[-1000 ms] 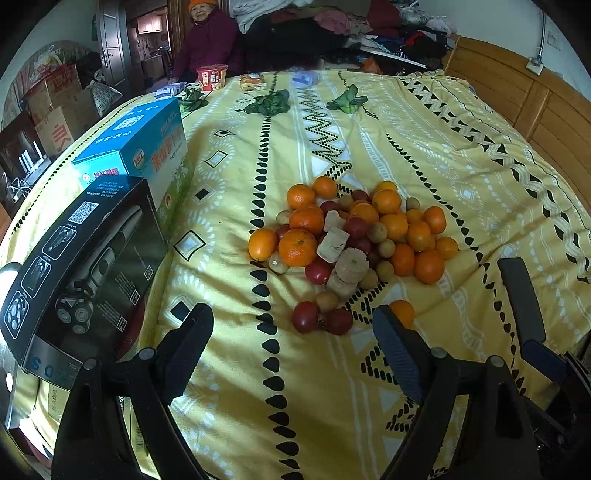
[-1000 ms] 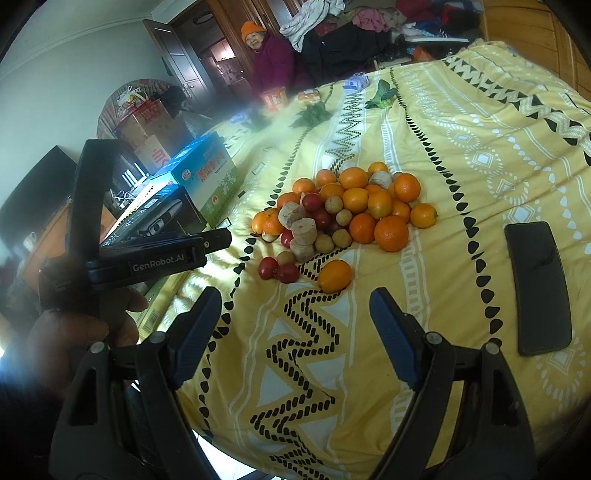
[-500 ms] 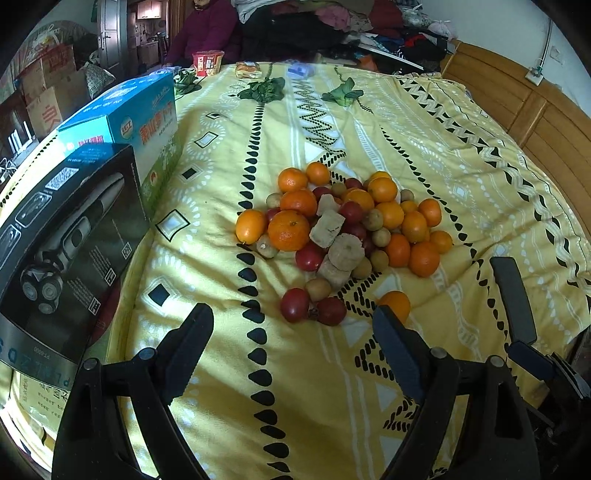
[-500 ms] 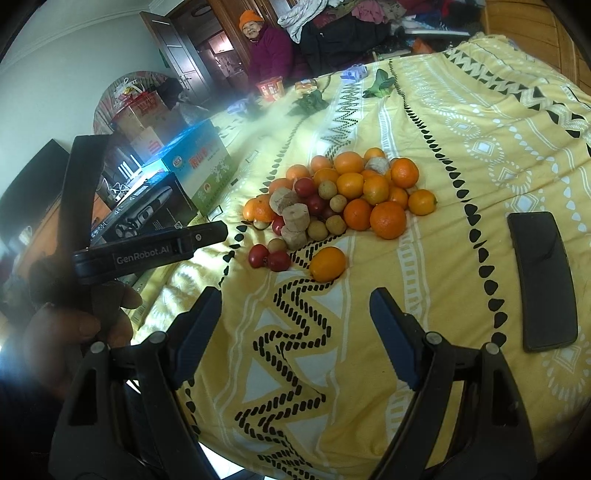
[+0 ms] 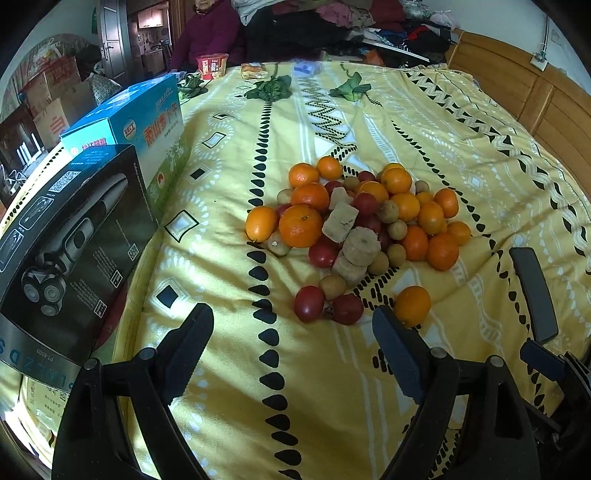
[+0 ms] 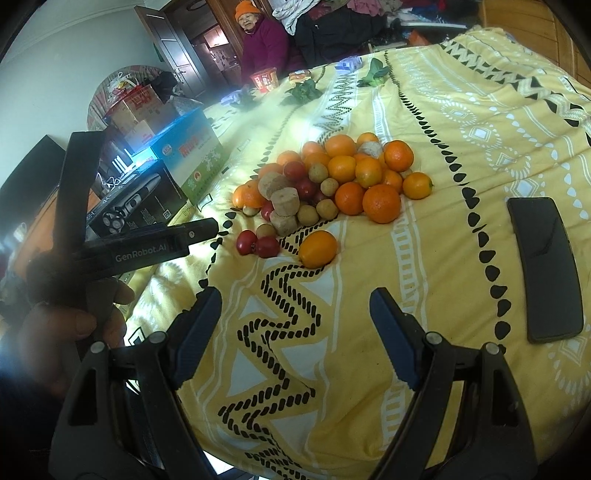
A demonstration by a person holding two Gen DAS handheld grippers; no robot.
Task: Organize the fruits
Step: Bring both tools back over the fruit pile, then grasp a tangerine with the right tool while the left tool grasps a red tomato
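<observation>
Wooden headboard (image 5: 532, 96) behind a yellow patterned bedspread (image 5: 424, 122).

Hidden and truncated regions. The fruit pile (image 5: 364, 221) is stacked, so the lower pieces are partly covered by oranges and pale chunks above them. The shaver box (image 5: 70, 236) runs off the left edge in the left wrist view; the left gripper (image 6: 147, 243) covers its near corner in the right wrist view. The hand (image 6: 70, 317) holding that gripper is blurred at the near left. The seated person (image 5: 210, 33) is cut at the far edge, face out of frame. Print on the blue carton (image 5: 147, 122) is too small to read.
</observation>
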